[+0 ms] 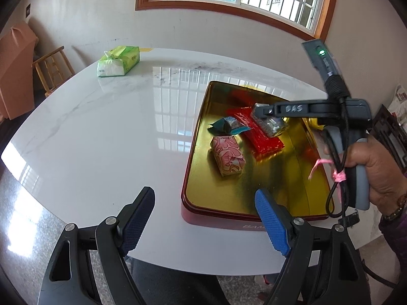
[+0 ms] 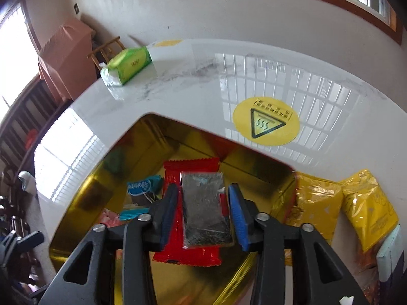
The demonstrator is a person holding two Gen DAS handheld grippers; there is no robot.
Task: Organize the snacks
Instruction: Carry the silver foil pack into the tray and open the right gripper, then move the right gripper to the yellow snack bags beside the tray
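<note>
A gold-lined tin [image 1: 274, 183] with red sides stands on the white table. In it lie a pink patterned packet [image 1: 227, 157], a teal packet [image 1: 226, 125], a long red packet [image 1: 264, 139] and a clear silvery packet [image 1: 273, 127] resting on the red one. My right gripper [image 2: 203, 190] hangs over the tin [image 2: 178, 279]. The silvery packet [image 2: 203, 208] lies between its fingers, with a gap at the blue pad [image 2: 236, 213], so it is open. My left gripper [image 1: 203, 198] stands wide open and empty over the table's front edge, by the tin's near corner.
Two yellow bags [image 2: 315, 203] [image 2: 366, 208] lie on the table right of the tin. A green tissue pack [image 1: 118, 61] sits at the far left. A yellow warning sticker [image 2: 265, 120] marks the tabletop behind the tin. A person's hand [image 1: 376, 167] grips the right gripper's handle.
</note>
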